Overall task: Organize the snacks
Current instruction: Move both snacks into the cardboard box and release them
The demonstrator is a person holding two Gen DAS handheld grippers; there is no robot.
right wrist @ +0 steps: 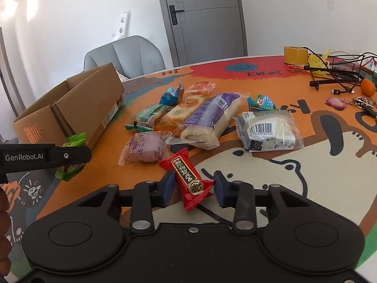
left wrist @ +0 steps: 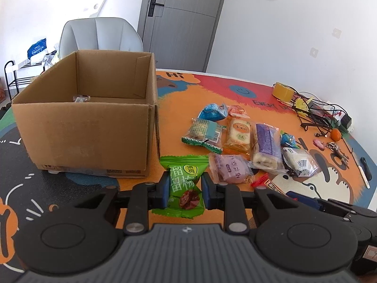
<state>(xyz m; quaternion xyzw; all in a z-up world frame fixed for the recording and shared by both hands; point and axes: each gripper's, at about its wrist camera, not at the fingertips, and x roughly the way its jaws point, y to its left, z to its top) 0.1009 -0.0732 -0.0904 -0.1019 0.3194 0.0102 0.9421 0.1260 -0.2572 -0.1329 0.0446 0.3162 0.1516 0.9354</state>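
My left gripper is shut on a green plum-candy packet, held just above the table, right of the open cardboard box. The box holds one small clear-wrapped sweet. In the right wrist view the left gripper and green packet show at the left. My right gripper is open around a red candy packet lying on the mat; the fingers stand apart from it. A pile of snack packets lies beyond.
A tape roll, tangled cables, an orange fruit, keys and a pink trinket lie at the far right. A grey chair stands behind the box. A pen lies near the table's right edge.
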